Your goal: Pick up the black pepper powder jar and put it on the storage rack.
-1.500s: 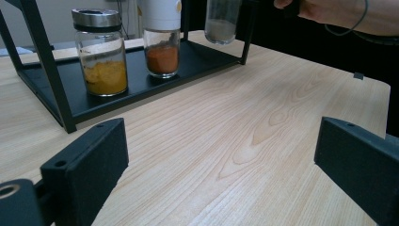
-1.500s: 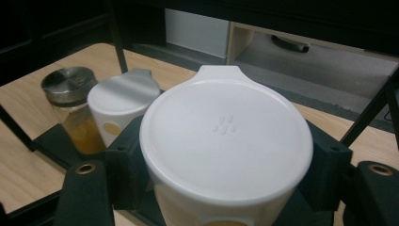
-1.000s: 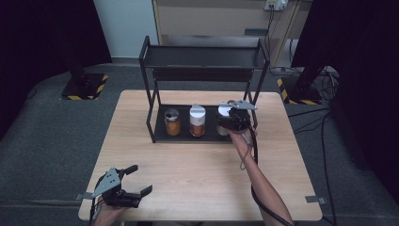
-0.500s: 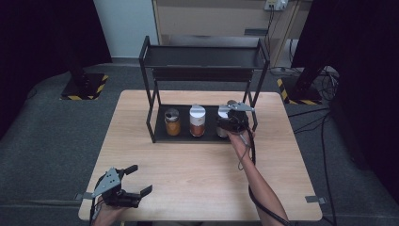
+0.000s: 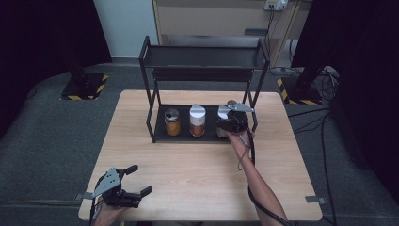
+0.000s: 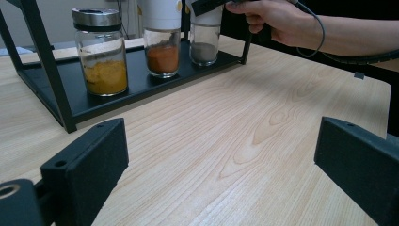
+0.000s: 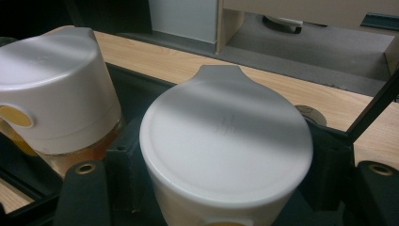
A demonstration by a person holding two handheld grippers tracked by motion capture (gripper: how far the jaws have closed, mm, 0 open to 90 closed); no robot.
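Note:
Three spice jars stand on the bottom shelf of a black rack [image 5: 202, 57]: a yellow-powder jar [image 5: 172, 122] with a metal lid, an orange-powder jar [image 5: 197, 120] with a white lid, and a grey-powder jar [image 5: 220, 114] with a white lid. My right gripper [image 5: 230, 123] is over the grey-powder jar. In the right gripper view its jaws stand wide on either side of that jar's white lid [image 7: 226, 141]; the orange jar's lid [image 7: 51, 84] is beside it. My left gripper [image 5: 141, 179] rests open at the table's near left corner, nothing between its jaws.
The rack stands at the back of the wooden table [image 5: 188, 174], and its upper shelf hangs over the jars. A rack post [image 6: 47, 70] stands left of the yellow jar [image 6: 99, 56]. The right forearm [image 5: 259, 183] crosses the table's right half.
My right gripper has come down and forward onto the grey-powder jar's lid. The left gripper has not moved.

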